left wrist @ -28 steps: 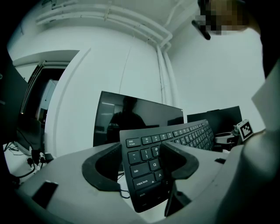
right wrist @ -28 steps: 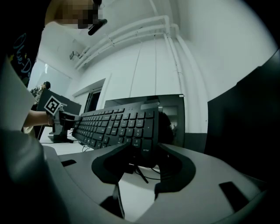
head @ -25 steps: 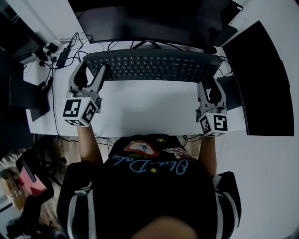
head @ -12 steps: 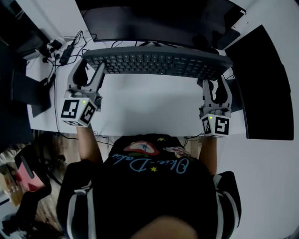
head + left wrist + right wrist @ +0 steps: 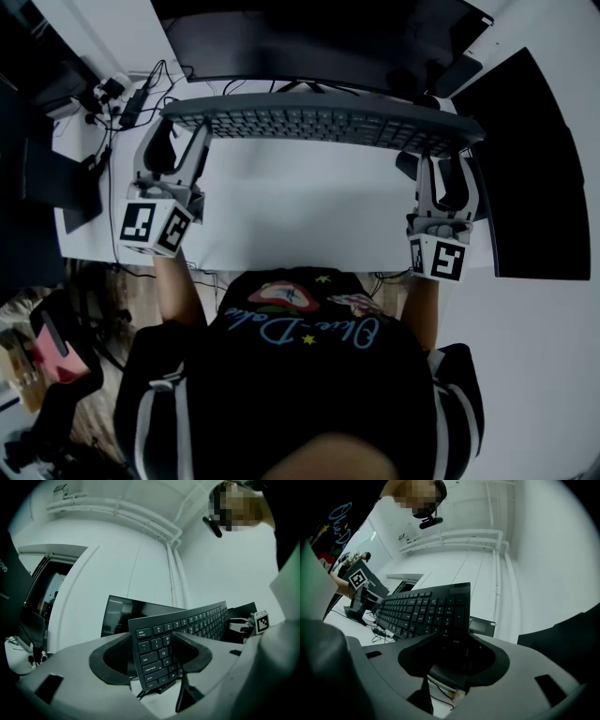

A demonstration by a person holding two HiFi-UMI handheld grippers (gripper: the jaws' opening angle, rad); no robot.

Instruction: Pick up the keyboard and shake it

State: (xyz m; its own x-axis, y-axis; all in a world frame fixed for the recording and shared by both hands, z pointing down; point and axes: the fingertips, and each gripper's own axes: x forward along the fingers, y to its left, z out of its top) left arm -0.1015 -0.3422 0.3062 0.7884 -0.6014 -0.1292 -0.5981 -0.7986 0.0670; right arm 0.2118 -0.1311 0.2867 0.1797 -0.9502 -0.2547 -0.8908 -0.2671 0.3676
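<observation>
Holding the black keyboard (image 5: 319,124) by its two short ends, we have it across the upper middle of the head view, just below the dark monitor (image 5: 309,37) and above the white desk (image 5: 300,211). The left gripper (image 5: 176,141) is at the left end. In the left gripper view its jaws are closed on the end with the Esc and Tab keys, one pad on the key side and one on the back. The right gripper (image 5: 445,161) takes the right end in the same way, its jaws rather wide but pressing on the number-pad corner. The right end of the keyboard sits a little lower in the frame than the left. Cables (image 5: 141,89) lie at the upper left of the desk.
</observation>
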